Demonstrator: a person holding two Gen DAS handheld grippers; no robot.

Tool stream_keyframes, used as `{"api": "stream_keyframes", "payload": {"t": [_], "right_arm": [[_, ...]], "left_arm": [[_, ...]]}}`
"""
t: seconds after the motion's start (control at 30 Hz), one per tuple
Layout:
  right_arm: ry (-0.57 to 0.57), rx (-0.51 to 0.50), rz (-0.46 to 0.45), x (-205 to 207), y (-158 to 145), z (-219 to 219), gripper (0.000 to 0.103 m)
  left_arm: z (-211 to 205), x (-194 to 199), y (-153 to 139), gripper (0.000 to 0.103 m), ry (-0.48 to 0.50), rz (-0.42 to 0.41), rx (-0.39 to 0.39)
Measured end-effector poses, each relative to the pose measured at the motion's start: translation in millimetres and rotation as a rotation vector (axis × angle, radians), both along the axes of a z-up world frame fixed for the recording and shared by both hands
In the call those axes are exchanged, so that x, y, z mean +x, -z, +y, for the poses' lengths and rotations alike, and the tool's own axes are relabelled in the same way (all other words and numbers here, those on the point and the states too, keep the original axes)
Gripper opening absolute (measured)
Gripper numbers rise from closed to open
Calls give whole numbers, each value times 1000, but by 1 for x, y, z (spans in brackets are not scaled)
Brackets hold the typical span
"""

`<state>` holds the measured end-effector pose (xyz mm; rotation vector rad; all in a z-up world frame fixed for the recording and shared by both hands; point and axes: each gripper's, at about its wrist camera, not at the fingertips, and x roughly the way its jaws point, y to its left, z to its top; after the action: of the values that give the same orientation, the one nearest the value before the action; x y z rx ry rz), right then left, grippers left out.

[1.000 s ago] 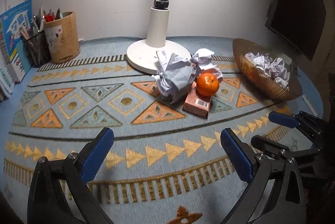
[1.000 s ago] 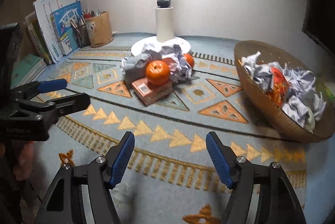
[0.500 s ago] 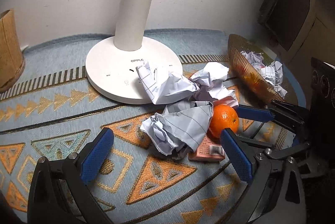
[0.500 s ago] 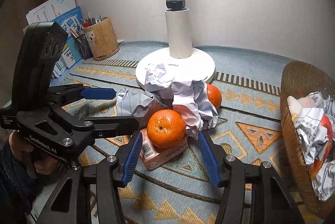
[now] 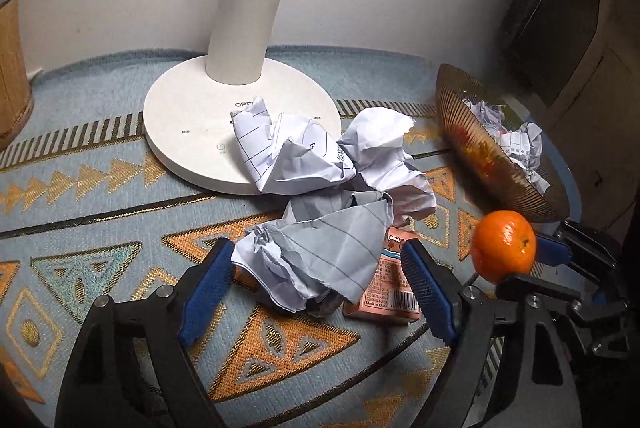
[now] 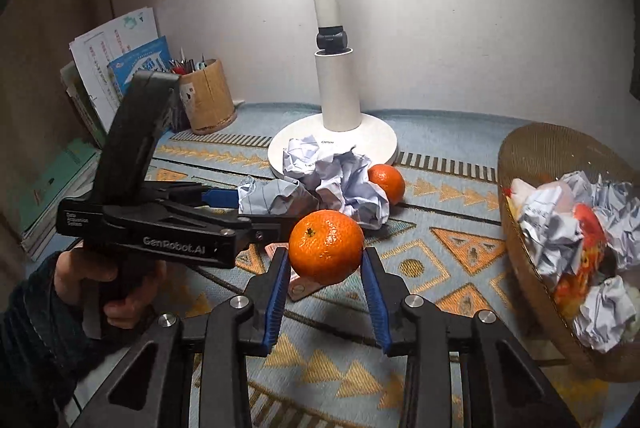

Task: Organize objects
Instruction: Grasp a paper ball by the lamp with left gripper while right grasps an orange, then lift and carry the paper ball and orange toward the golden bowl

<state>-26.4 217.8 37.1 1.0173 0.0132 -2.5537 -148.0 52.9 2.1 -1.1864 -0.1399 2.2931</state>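
Between the blue-padded fingers (image 6: 276, 288) of the right gripper (image 6: 326, 294) sits a bright orange tangerine (image 6: 326, 247); a second orange one (image 6: 386, 183) lies beyond their tips. Between the left gripper's (image 5: 316, 292) blue pads is white, blue-lined crumpled paper (image 5: 320, 260), with a pink box (image 5: 390, 288) beside its right finger. Under all lies a pale blue mat (image 5: 100, 187) with orange and gold triangles. Right of the fingers, a brownish, perhaps woven, basket (image 6: 532, 155).

Pink box (image 5: 390, 286) — half under crumpled paper (image 5: 320, 260)
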Motion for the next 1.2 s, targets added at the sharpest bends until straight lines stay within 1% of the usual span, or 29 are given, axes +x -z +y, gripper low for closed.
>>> {"api": "stream_keyframes", "payload": {"t": [0.03, 0.07, 0.1, 0.23, 0.27, 0.37, 0.5, 0.57, 0.63, 0.67, 0.77, 0.8, 0.83, 0.9, 0.93, 1.03, 1.1, 1.13, 1.2], "right_arm": [[8, 4, -2, 9, 0, 5, 35], [18, 16, -2, 18, 0, 9, 35], [25, 25, -3, 27, 1, 13, 35], [40, 10, -48, 52, 9, 31, 35], [42, 1, -60, 58, 11, 35, 35], [47, -47, -92, 68, 16, 43, 35], [69, -56, -108, 69, 27, 38, 36], [86, -56, -138, 67, 37, 38, 36], [109, -42, -144, 66, 38, 39, 36], [103, -54, -147, 66, 39, 41, 36], [94, -85, -167, 67, 41, 49, 38], [76, -90, -181, 67, 42, 49, 45], [51, -98, -193, 67, 43, 47, 57], [37, -91, -169, 69, 41, 44, 65], [47, -71, -152, 70, 40, 42, 66], [49, -41, -142, 72, 40, 37, 66], [56, -17, -132, 74, 40, 35, 66], [59, -8, -129, 74, 40, 34, 66], [65, 10, -121, 75, 40, 32, 66]], "left_arm": [[2, 1, 0, 65, -5, -1, -6], [5, 2, -1, 55, -9, -3, -9], [4, 6, -2, 54, -17, 2, -3], [-10, 39, -23, 53, -63, 61, 53], [-14, 51, -30, 53, -77, 76, 56], [-18, 93, -42, 53, -112, 111, 15], [-20, 149, -35, 53, -209, 105, -41], [-17, 167, -24, 53, -259, 99, -65], [-22, 180, -13, 53, -288, 87, -60], [-23, 183, -9, 53, -296, 82, -62], [-27, 187, -2, 53, -330, 81, -111], [-28, 188, -3, 53, -333, 79, -105], [-28, 187, -3, 54, -339, 82, -104], [-31, 184, 0, 54, -358, 60, -104], [-33, 184, 1, 54, -365, 55, -98], [-34, 186, 1, 54, -372, 55, -90], [-32, 185, 2, 56, -372, 53, -103], [-30, 186, 2, 58, -370, 54, -114], [-26, 186, 2, 58, -368, 58, -137]]}}
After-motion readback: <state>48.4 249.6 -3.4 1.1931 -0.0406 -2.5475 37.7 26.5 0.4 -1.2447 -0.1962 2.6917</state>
